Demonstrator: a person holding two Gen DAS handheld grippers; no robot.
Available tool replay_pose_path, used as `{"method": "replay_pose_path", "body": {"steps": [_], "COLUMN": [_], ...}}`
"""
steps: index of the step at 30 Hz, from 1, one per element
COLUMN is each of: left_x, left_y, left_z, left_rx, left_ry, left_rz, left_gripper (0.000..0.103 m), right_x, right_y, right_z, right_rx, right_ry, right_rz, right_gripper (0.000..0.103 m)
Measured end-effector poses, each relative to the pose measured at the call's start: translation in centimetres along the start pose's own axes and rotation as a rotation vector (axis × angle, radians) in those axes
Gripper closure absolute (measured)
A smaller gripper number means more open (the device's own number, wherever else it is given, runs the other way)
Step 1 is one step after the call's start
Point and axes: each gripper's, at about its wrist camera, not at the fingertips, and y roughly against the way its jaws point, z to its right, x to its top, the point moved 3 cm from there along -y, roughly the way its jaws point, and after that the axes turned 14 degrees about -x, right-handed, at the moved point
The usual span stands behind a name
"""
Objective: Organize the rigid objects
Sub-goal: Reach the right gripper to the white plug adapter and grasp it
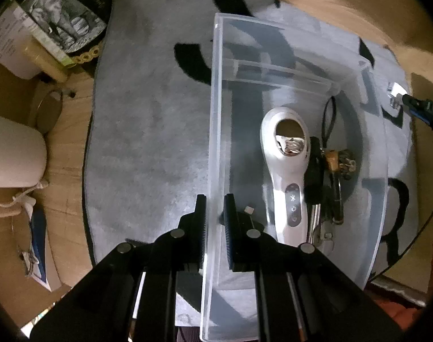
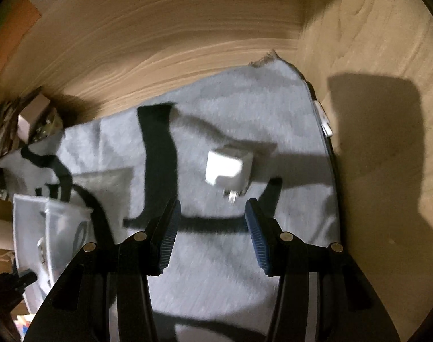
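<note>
A clear plastic bin (image 1: 216, 131) stands on a grey mat (image 1: 148, 131). Inside lie a white handheld device (image 1: 287, 171) and a bunch of keys with a dark fob (image 1: 327, 182). My left gripper (image 1: 215, 208) is shut on the bin's left wall, one finger outside and one inside. In the right wrist view a white plug-in charger (image 2: 229, 171) lies on the mat (image 2: 244, 119), just ahead of my right gripper (image 2: 213, 208), which is open and empty. The bin (image 2: 31, 228) shows at the lower left there.
Books and a box (image 1: 45, 28) sit at the far left on the wooden surface, with a white jar (image 1: 14, 156) and a round tin (image 1: 48, 111) nearer. The right gripper's tip (image 1: 421, 108) reaches in at the right. A wooden wall (image 2: 188, 28) stands behind the mat.
</note>
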Motion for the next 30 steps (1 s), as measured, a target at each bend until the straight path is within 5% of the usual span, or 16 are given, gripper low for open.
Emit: {"method": "replay_pose_path", "body": {"steps": [15,30], "left_x": [1.2,-0.3], "left_y": [-1.0,0.0], "left_z": [0.7,0.9], "left_rx": [0.07,0.011], "left_ry": [0.052,-0.038], "left_rz": [-0.01,0.03], "left_gripper": [0.092,0.092], "right_x": [2.6,0.3], "right_y": [-5.2,2.3], "right_z": [0.2,-1.6], "right_rx": [0.026,0.115], "right_ry": [0.01,-0.015], "right_rz": [-0.027,0.04], "right_gripper": [0.063,0.063]}}
